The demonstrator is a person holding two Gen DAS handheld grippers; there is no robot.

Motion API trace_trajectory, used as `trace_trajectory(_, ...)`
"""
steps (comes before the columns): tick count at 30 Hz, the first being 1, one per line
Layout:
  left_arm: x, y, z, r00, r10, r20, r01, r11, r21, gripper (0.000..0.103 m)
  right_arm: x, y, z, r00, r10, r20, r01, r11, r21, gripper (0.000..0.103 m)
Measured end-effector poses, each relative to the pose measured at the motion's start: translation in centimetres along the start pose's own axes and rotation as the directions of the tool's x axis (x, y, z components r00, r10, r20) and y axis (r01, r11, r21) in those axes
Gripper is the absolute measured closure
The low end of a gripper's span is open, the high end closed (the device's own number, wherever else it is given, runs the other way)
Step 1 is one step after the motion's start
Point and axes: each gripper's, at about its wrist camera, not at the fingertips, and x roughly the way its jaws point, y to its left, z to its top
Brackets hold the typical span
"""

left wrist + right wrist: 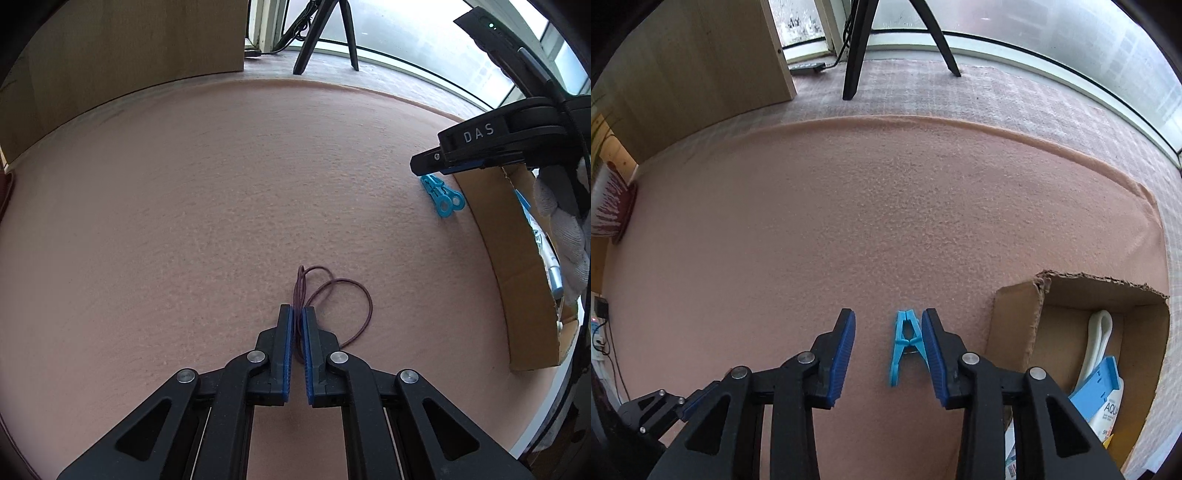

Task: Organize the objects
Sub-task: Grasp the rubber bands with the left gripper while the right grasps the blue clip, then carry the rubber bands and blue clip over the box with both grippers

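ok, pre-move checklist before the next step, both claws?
1. Left claw closed on the purple elastic loop: ok.
2. Loop fully off the blanket: not ok, most of it lies flat.
3. Right claw open: ok.
4. Blue clothespin between the right fingers: ok, though it sits close to one finger.
5. Cardboard box open, with room: ok.
6. Left grip firm enough: cannot tell.

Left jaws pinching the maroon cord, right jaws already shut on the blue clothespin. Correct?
Not quite. In the right wrist view the right gripper is open, its jaws straddling the blue clothespin on the blanket. The left gripper does pinch the maroon cord.
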Motion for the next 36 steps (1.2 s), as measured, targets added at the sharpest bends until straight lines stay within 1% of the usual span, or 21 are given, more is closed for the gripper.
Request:
trace_trajectory(3, 0.0, 0.3, -0.1, 1.0, -0.004, 0.002, 0.004, 1.0, -0.004, 0.098, 0.9, 0.3, 0.3, 0.999, -0.031, -0.016, 0.031, 0.999, -0.012, 0.069)
trace_trajectory(8, 0.0, 0.6, 0.0, 1.0, -0.012, 0.002, 0.012, 1.0, -0.004, 0.099, 2.0, 0.4, 0.3, 0.998, -0.055, -0.045, 0.054, 0.998, -0.015, 0.073)
trace_trajectory(11, -0.2, 0.9, -0.1, 1.0, -0.02, 0.003, 0.02, 1.0, -0.012, 0.099, 2.5, 0.5, 0.1, 0.996, -0.062, -0.06, 0.061, 0.998, -0.023, 0.077)
trace_trajectory(12, -0.3, 1.0, -0.1, 1.0, -0.021, 0.004, 0.021, 1.0, -0.014, 0.099, 2.6, 0.5, 0.1, 0.996, -0.058, -0.06, 0.056, 0.998, -0.026, 0.08)
trace_trajectory(13, -0.3, 1.2, 0.0, 1.0, -0.023, 0.006, 0.023, 1.0, -0.017, 0.099, 2.5, 0.5, 0.1, 0.997, -0.051, -0.062, 0.05, 0.998, -0.023, 0.086)
trace_trajectory(14, -0.4, 1.3, 0.0, 1.0, -0.029, 0.009, 0.029, 0.999, -0.023, 0.1, 2.4, 0.4, -0.2, 0.997, -0.046, -0.065, 0.044, 0.999, -0.022, 0.088)
trace_trajectory(17, -0.9, 2.1, 0.1, 0.999, -0.047, 0.017, 0.048, 0.998, -0.051, 0.1, 2.2, 0.5, -0.4, 0.998, -0.039, -0.054, 0.037, 0.999, -0.023, 0.089)
trace_trajectory(23, -2.2, 3.1, 0.2, 0.997, -0.068, 0.037, 0.07, 0.994, -0.081, 0.1, 0.9, 0.0, -1.8, 0.999, 0.051, -0.004, -0.051, 0.998, 0.022, 0.089)
trace_trajectory(27, -3.5, 3.4, 0.0, 0.995, -0.079, 0.056, 0.084, 0.992, -0.093, 0.1, -0.6, -0.1, -4.2, 0.994, 0.104, 0.036, -0.106, 0.994, 0.038, 0.089)
trace_trajectory(31, -4.5, 2.9, 1.2, 0.993, -0.086, 0.083, 0.092, 0.993, -0.08, 0.1, -3.3, -0.5, -6.5, 0.983, 0.159, 0.092, -0.165, 0.984, 0.065, 0.089)
trace_trajectory(36, -5.8, 1.5, 2.6, 0.987, -0.11, 0.115, 0.117, 0.992, -0.056, 0.1, -5.8, -1.6, -9.4, 0.968, 0.197, 0.158, -0.216, 0.97, 0.109, 0.089)
